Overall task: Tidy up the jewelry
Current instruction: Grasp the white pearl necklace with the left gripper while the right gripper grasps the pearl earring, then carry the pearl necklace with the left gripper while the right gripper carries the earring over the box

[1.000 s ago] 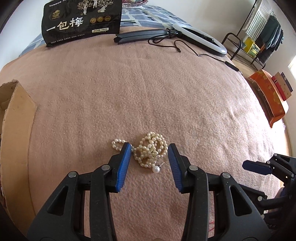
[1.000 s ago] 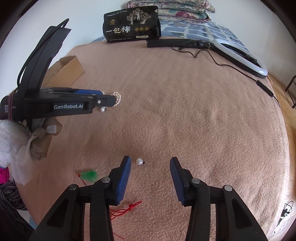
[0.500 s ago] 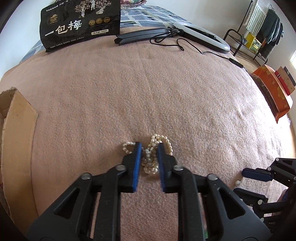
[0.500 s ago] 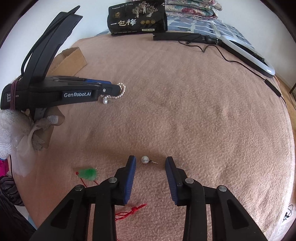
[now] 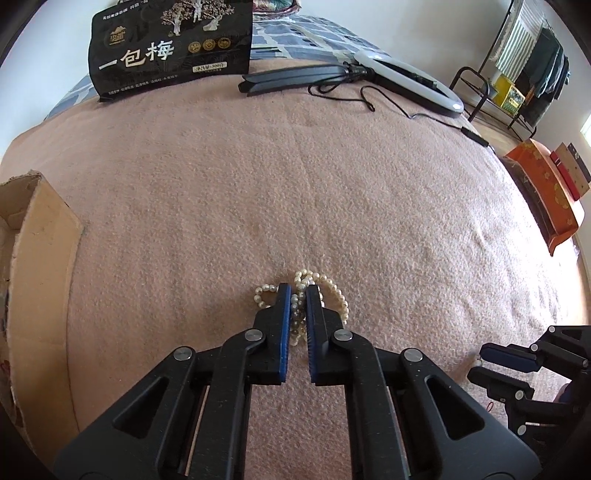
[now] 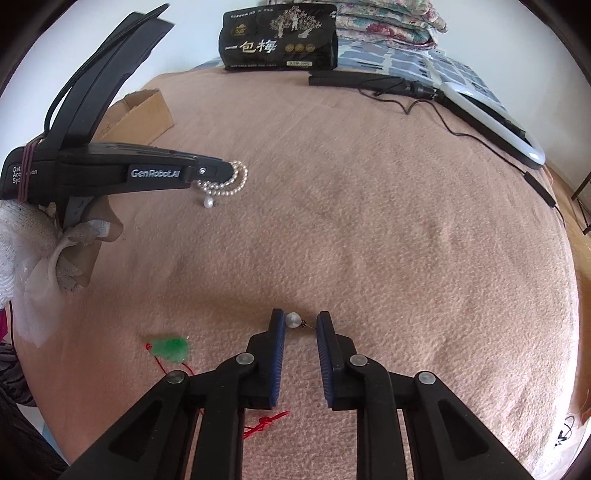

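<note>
- The pink blanket [image 5: 332, 184] is carrying all the jewelry.
- The left gripper [image 5: 298, 295] is clamping its jaws on the pearl necklace [image 5: 334, 290], a bunched cream strand lying mid-blanket.
- The green pendant [image 6: 171, 349], on a red cord, is lying near the right gripper [image 6: 300, 321].
- The right gripper's jaws are closing around the pearl earring [image 6: 293, 319], a round white bead on a pin lying between them.

A pink blanket [image 5: 332, 177] is covering the bed across the frame centre. White walls [image 5: 424, 26] are filling the upper edge. A clothes rack [image 5: 517, 74] is standing upper right.
</note>
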Tool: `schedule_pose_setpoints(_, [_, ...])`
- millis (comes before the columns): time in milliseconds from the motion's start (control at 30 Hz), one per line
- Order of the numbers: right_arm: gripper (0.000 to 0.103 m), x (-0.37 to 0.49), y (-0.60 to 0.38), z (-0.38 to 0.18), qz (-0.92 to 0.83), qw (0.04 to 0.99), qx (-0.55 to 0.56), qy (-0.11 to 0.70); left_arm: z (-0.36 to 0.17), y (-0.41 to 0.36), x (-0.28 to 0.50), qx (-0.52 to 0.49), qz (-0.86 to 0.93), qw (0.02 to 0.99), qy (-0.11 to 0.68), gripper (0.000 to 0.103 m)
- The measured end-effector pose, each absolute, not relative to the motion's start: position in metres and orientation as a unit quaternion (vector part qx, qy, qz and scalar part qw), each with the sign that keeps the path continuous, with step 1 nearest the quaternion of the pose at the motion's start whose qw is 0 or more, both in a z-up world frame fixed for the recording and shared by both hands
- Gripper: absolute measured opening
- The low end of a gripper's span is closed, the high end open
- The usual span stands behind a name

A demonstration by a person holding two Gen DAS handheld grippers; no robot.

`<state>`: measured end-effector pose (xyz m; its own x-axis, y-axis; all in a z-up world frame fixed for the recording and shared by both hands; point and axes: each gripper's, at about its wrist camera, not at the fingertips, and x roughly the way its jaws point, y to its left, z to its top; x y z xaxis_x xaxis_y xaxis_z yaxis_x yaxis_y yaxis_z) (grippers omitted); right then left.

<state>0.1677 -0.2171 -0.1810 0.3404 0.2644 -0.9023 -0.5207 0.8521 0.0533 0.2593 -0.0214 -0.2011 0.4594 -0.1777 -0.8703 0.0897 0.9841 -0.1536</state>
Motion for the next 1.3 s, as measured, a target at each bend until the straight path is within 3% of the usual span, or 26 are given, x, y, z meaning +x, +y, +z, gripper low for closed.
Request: schedule_pose_setpoints(1300, [0.016, 0.146, -0.2, -0.097, 0.23, 0.856, -0.119, 0.448, -0.092, 0.025, 0.179, -0.061, -0.073, 0.901, 0.424, 0.005])
